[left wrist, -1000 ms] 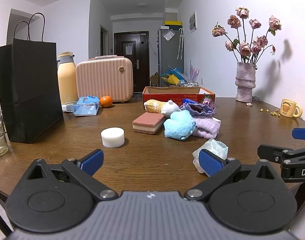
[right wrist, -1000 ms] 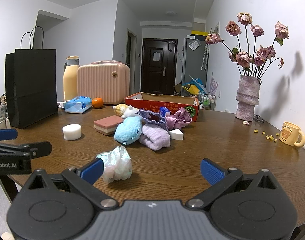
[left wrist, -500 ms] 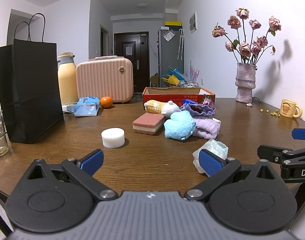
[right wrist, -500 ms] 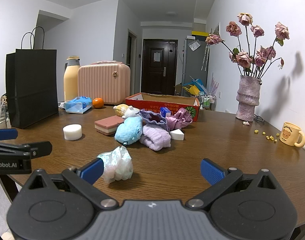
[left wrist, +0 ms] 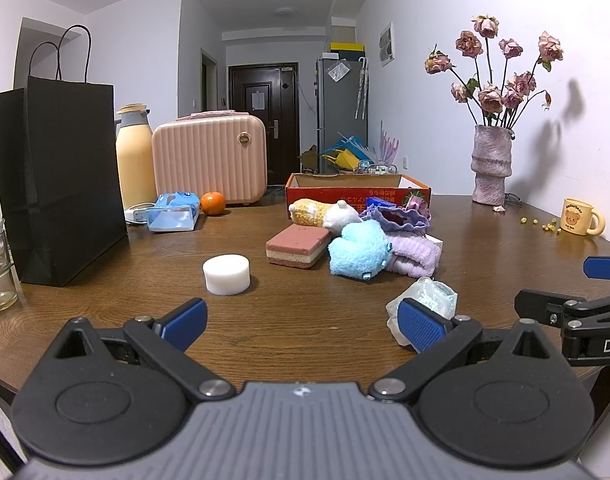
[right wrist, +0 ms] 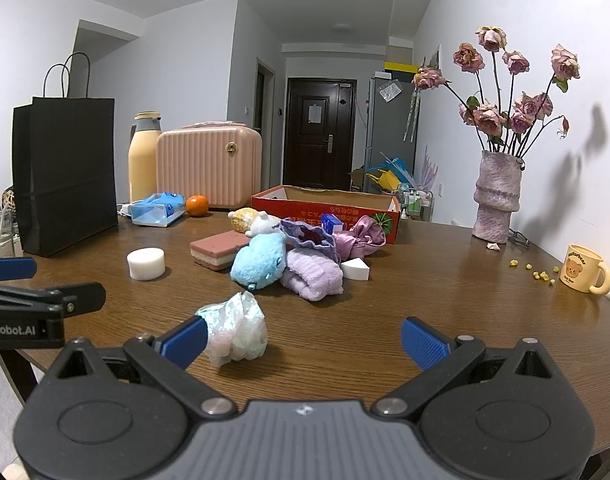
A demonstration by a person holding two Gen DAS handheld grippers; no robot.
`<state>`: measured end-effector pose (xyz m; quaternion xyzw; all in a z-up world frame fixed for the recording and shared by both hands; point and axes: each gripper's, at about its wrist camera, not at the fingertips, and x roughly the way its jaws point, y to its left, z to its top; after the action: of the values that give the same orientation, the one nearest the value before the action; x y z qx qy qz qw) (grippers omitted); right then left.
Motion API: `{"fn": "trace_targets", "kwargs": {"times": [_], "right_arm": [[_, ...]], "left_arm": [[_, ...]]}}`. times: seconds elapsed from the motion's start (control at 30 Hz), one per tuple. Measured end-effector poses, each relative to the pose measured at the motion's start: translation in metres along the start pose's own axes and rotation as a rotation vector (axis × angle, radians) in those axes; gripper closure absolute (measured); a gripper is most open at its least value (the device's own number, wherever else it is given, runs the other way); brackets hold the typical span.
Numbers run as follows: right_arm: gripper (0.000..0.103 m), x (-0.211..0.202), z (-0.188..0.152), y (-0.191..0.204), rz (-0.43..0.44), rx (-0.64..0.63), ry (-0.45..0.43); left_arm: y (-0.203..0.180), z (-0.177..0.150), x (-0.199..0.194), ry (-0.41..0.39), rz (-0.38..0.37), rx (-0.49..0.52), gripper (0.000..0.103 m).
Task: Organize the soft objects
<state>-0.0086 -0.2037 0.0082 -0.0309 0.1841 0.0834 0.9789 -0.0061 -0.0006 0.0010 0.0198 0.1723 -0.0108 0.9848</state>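
Nothing has moved: both hand-held grippers, left (left wrist: 301, 322) and right (right wrist: 303, 340), hang with jaws apart above the worktop (right wrist: 445, 312). Soft objects (right wrist: 289, 256) lie mid-frame before the red box (right wrist: 325, 206), probably their destination.

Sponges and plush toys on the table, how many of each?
Sponges: 3, white round foam sponge, pink layered block sponge, white wedge sponge
Plush toys: 2, fluffy blue plush toy, yellow-and-white plush toy
Total: 5

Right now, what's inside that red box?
Nothing shows inside the red box except its brown inner walls. Its front wall hides the floor, so something could lie there. The soft toys lie outside, in front.
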Motion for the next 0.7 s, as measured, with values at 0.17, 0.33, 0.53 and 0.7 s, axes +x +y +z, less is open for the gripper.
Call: {"fn": "trace_targets", "kwargs": {"times": [0.17, 0.33, 0.53, 0.7], "right_arm": [[0.000, 0.0002, -0.0001, 0.0001, 0.000, 0.000, 0.000], [0.000, 0.0005, -0.0002, 0.0003, 0.000, 0.000, 0.000], [0.000, 0.0006, 0.0010, -0.0012, 0.002, 0.000, 0.000], [0.000, 0.0038, -0.0003, 0.0030, 0.008, -0.004, 0.003]], "left_arm": [[0.0000, -0.0003, -0.0007, 0.000, -0.001, 0.000, 0.000], [0.0002, -0.0002, 0.0000, -0.001, -0.001, -0.001, 0.000], [0.0003, -0.0002, 0.0000, -0.001, -0.001, -0.001, 0.000], [-0.0005, 0.0021, -0.0025, -0.001, 0.000, -0.003, 0.000]]}}
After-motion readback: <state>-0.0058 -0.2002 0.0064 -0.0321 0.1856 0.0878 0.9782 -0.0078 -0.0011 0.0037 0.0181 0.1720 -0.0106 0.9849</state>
